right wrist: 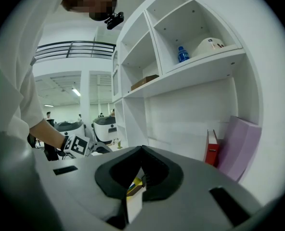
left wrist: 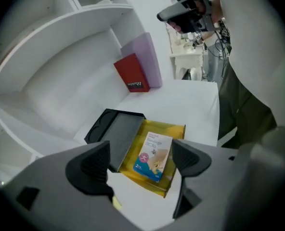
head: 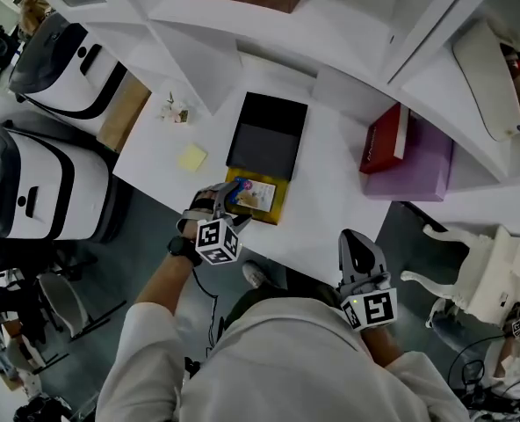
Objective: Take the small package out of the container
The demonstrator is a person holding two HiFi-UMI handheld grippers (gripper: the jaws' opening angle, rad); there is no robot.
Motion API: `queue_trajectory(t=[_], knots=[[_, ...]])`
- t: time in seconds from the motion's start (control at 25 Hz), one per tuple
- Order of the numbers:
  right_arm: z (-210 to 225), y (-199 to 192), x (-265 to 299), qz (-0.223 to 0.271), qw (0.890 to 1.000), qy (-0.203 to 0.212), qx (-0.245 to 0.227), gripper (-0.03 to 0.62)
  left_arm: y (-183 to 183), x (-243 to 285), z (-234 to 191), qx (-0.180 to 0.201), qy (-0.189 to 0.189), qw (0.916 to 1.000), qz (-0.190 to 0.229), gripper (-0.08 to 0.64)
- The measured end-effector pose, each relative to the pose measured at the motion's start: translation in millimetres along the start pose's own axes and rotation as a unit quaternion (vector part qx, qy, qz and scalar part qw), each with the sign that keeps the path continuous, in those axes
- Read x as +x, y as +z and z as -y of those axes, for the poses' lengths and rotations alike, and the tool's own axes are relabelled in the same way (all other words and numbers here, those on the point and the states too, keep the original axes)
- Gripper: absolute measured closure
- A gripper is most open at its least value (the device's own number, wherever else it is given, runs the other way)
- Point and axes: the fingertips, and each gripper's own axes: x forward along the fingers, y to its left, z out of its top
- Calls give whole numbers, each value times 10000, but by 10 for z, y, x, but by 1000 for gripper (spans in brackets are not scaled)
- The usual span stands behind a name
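A small blue-and-white package (head: pixel 255 195) (left wrist: pixel 154 156) lies flat in a shallow yellow container (head: pixel 276 206) (left wrist: pixel 175 130) near the table's front edge. A black lid (head: pixel 267 134) (left wrist: pixel 117 133) lies just behind the container. My left gripper (head: pixel 227 197) (left wrist: pixel 141 153) stands open at the container's left end, a little above it, with the package showing between its jaws but not touched. My right gripper (head: pixel 358 246) (right wrist: pixel 141 153) is shut and empty, apart from the container, over the front edge to the right.
On the white table (head: pixel 330 192) are a yellow sticky note (head: pixel 191 157), a red box (head: pixel 385 139) (left wrist: pixel 132 74) and a purple box (head: pixel 422 161) at the back right. White shelves (head: pixel 242 25) rise behind. Two white machines (head: pixel 54 183) stand left, a white frame (head: pixel 480 280) right.
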Motion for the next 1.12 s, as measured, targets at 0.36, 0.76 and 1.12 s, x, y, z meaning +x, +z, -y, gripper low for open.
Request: queue_trajectory(t=[0.36,0.76,1.12], knots=[[277,-155,-137,-184,9988,-415,162,568,-175,655,277,614,-903,9927,-509,152],[540,-293,-200,-370,9962,-736,300,568,-362,1109,471,904,-1737,9758,-972,150],[713,-411,-182,-506,9944,-837,411,568,-376,1302,603,1136,-2102,9653,-1052,139]])
